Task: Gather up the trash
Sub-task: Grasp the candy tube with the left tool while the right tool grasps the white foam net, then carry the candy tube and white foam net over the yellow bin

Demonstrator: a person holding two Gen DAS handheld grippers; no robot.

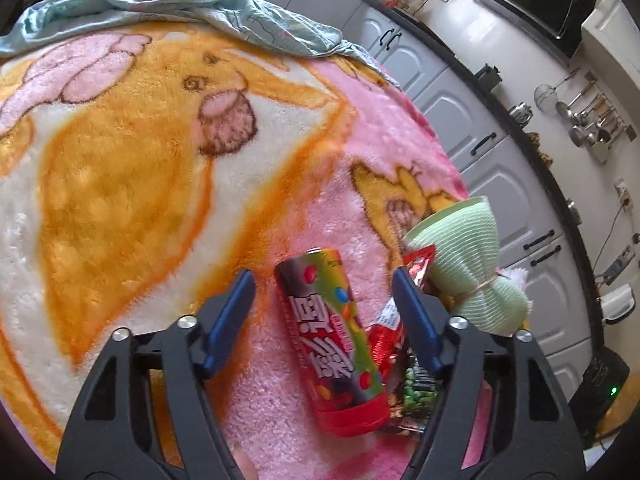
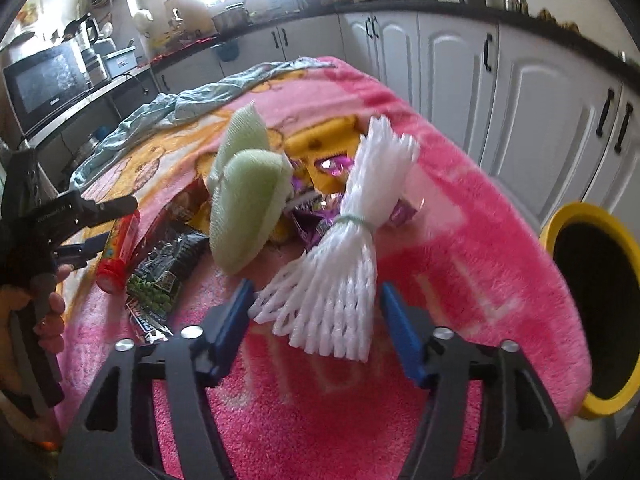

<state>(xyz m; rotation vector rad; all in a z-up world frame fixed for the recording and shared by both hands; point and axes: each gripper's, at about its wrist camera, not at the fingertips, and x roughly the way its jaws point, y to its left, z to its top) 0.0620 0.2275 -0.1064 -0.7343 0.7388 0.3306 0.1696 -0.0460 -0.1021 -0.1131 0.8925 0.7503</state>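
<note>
A red candy tube (image 1: 332,340) lies on the pink and orange blanket (image 1: 140,160), between the open fingers of my left gripper (image 1: 324,284). Red and green wrappers (image 1: 404,376) lie beside it under the right finger. A green foam net (image 1: 468,264) stands just right. In the right wrist view my right gripper (image 2: 316,300) is open around the near end of a white foam net (image 2: 344,264). The green foam net (image 2: 248,208), a green pea snack bag (image 2: 164,280), purple wrappers (image 2: 316,208) and the candy tube (image 2: 118,252) lie beyond. The left gripper (image 2: 92,224) shows at the left.
A yellow-rimmed bin (image 2: 600,304) stands off the blanket's right edge. A light blue cloth (image 1: 192,4) lies crumpled at the far end. White kitchen cabinets (image 2: 500,80) run along the right side, and a microwave (image 2: 44,84) stands at the far left.
</note>
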